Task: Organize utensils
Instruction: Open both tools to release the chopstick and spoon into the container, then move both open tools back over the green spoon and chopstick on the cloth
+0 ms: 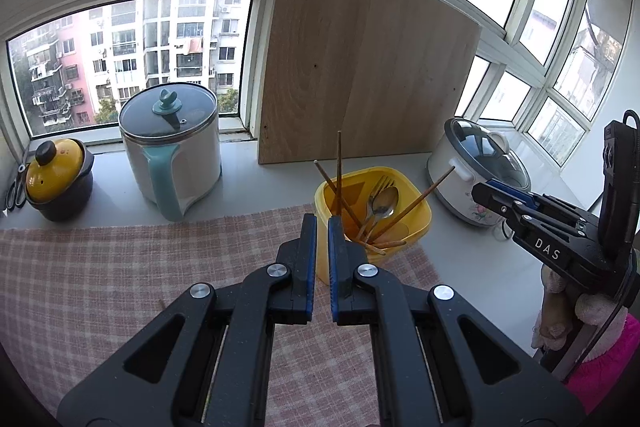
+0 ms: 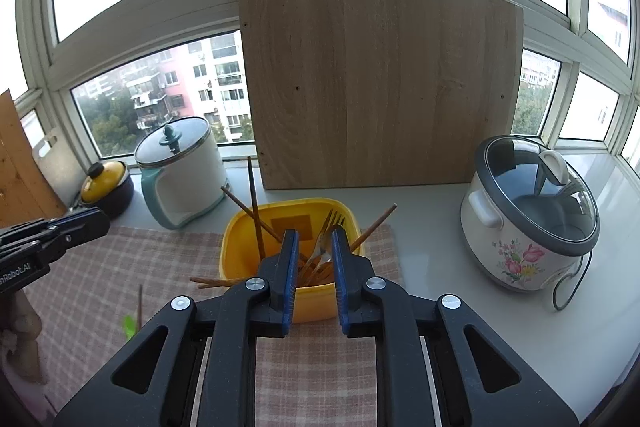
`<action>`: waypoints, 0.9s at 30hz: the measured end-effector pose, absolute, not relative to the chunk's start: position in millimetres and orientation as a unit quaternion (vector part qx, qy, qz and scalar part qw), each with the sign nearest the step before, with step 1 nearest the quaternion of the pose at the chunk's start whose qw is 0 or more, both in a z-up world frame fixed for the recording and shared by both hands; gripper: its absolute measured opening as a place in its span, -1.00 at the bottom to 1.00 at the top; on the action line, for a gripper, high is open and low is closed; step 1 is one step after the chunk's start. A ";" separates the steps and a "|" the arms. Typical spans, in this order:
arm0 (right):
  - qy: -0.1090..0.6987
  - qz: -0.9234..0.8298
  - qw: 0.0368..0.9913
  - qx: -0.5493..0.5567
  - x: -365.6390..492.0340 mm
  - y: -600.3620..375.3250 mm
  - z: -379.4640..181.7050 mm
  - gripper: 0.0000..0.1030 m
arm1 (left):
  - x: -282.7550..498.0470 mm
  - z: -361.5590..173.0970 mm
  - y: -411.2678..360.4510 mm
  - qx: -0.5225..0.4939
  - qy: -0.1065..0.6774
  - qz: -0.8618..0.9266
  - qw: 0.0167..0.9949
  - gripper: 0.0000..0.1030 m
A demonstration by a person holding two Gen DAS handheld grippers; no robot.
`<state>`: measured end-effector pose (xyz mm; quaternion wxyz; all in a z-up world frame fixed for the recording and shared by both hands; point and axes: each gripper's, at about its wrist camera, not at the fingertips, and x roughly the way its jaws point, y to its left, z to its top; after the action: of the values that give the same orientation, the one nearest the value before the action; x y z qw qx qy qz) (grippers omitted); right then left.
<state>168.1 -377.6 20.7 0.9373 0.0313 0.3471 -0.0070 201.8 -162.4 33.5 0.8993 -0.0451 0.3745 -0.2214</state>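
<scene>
Windows and sill: corner bay of glass behind a pale counter point(image 2: 432, 227), daylight from apartment blocks outside.
Wooden board point(image 2: 376, 83): propped upright against the window frame, likely parked out of the working area.
Checked cloth point(image 1: 120, 267): spread flat over the counter front, serving as the work mat under the bin.
Floral slow cooker point(image 2: 528, 215): lidded, set to the right, well apart from the bin, cord trailing at its base.
White pot with teal handle point(image 1: 172, 147): lidded, pushed back toward the sill beside a small yellow-lidded clay pot point(image 1: 58, 179).
Yellow bin point(image 2: 240, 247): on the cloth's far right edge, collecting the utensils upright.
Chopsticks point(image 1: 339, 171): several leaning out at scattered angles, a few lying across the near rim.
Fork and spoon point(image 1: 382, 199): resting together inside the bin, heads up.
Loose stick point(image 2: 140, 303): on the cloth left of the bin, possibly one more chopstick; too blurred to confirm.
Left gripper point(image 1: 322, 223): hovering near the bin, jaws narrowly parted, holding nothing.
Right gripper point(image 2: 315, 239): poised over the bin's near rim, jaws apart, empty.
</scene>
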 end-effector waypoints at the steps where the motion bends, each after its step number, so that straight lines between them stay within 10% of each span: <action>1: 0.346 -0.004 0.938 0.031 165.1 -376.1 21.6 -0.59 | 197.2 33.1 -159.8 -0.042 0.373 -0.218 0.901 -0.95; 7: 0.339 0.009 0.940 0.024 148.6 -366.3 24.4 -0.53 | 170.8 23.5 -147.1 -0.029 0.374 -0.204 0.904 -0.93; 11: 0.334 0.018 0.942 0.016 137.1 -359.1 23.6 -0.21 | 155.9 16.2 -142.2 -0.019 0.379 -0.202 0.903 -0.48; 17: 0.334 0.034 0.942 0.011 122.4 -350.8 20.3 0.08 | 135.9 12.1 -136.1 -0.001 0.381 -0.197 0.903 -0.45; 27: 0.329 0.055 0.942 -0.029 99.1 -322.0 11.6 0.55 | 111.3 -2.4 -118.5 0.002 0.383 -0.169 0.908 0.16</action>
<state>99.1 -322.0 11.6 0.9423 -0.0293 0.3289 0.0546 111.3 -118.5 -2.4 0.9083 0.0025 0.3826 -0.1689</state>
